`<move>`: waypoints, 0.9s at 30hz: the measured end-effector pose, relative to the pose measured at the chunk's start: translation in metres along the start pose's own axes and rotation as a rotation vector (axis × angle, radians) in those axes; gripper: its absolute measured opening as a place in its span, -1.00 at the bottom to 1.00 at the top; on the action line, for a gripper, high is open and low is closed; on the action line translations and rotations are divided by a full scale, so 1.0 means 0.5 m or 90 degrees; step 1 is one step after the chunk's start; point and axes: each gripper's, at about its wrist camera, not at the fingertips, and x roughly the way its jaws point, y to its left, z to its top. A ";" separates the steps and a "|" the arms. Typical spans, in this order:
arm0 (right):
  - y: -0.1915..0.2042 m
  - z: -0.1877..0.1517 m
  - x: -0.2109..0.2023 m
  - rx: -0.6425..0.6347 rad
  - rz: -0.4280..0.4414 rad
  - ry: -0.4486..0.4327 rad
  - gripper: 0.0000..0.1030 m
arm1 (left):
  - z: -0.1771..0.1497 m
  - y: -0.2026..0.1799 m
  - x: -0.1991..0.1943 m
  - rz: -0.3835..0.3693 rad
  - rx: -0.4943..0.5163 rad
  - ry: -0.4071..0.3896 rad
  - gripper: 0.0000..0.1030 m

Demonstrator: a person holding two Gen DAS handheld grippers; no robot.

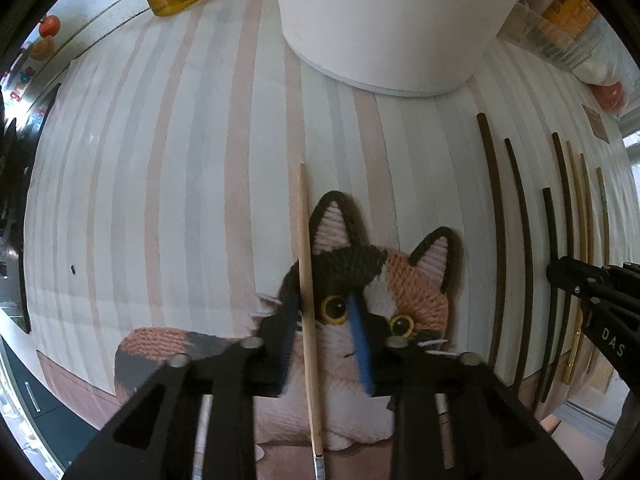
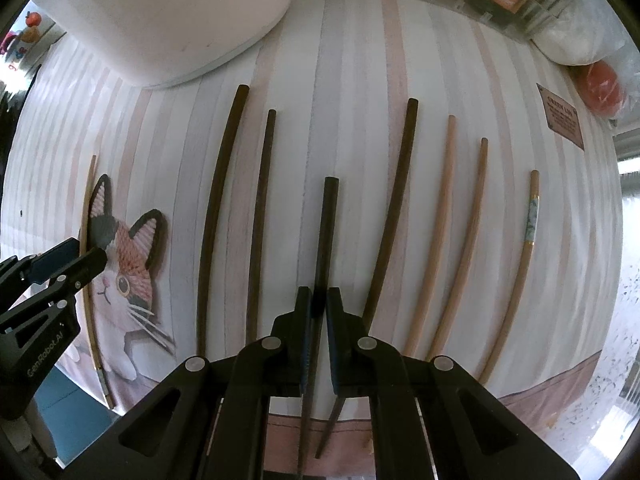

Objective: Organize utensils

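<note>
Right gripper (image 2: 319, 306) low at frame centre, pinching round dark chopstick (image 2: 329, 216). Left gripper (image 1: 326, 322) spread around slim wooden chopstick (image 1: 307, 280).

Chopsticks lie side by side on a striped mat (image 2: 352, 80), a large container (image 2: 172, 20) standing at its far left. One chopstick (image 2: 326, 240) sits between the right gripper (image 2: 319, 308) jaws; another (image 1: 306, 280) lies apart at the left, between the left gripper (image 1: 328, 344) jaws.
</note>
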 end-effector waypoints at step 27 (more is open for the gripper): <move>-0.001 -0.007 -0.010 0.014 0.018 -0.024 -0.86 | 0.007 0.023 -0.032 0.000 0.010 -0.016 -0.92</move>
